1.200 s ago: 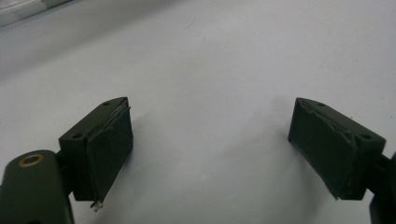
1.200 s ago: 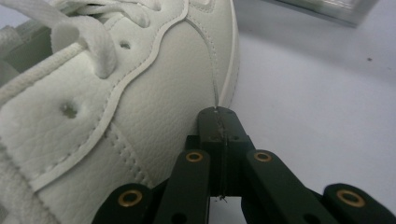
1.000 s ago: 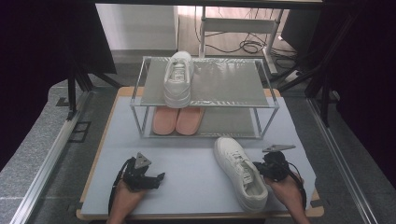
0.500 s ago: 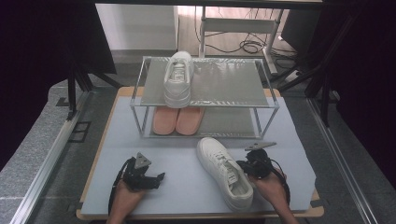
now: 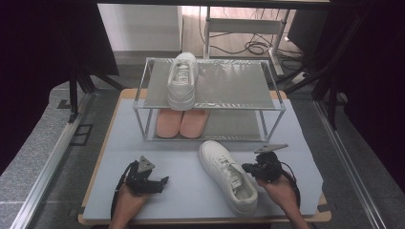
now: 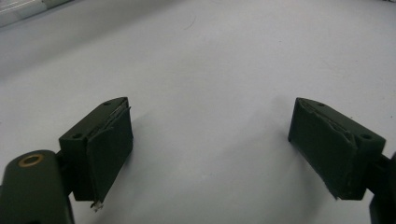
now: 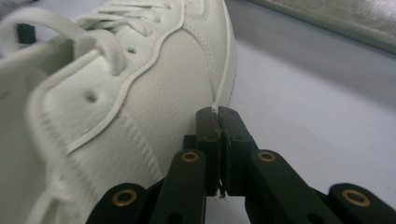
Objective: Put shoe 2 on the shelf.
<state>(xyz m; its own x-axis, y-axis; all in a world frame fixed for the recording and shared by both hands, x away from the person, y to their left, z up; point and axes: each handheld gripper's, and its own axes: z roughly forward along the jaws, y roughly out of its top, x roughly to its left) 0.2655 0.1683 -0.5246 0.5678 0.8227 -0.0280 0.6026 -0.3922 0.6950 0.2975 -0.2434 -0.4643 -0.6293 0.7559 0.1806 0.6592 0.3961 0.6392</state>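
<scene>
So the right tool (image 7: pixel 218 111) has its two black jaws pinched together on a thin white lace (image 7: pixel 223 70) of the white sneaker (image 5: pixel 228 175), right by the shoe's side wall. In the right gripper view the lace runs up from between the jaw tips along the leather. The jaws have just been easing open a touch, but the lace sits clamped between them in this shot. The sneaker lies flat on the pale grey table (image 5: pixel 305 143), toe pointing toward the rack and a bit left, heel near the front edge, just in front of the metal shoe rack (image 5: pixel 212 86). The right hand (image 5: pixel 279 188) sits just beside the shoe's heel end. Over on the other side, the left tool (image 5: pixel 157 181) rests low over the table, well apart from the sneaker, jaws wide apart with nothing but bare table between them. On the rack's top shelf sits a second white sneaker (image 5: pixel 182 80), toe toward the front, and a pair of pinkish slippers (image 5: pixel 181 123) sits side by side on the lower shelf under it.
</scene>
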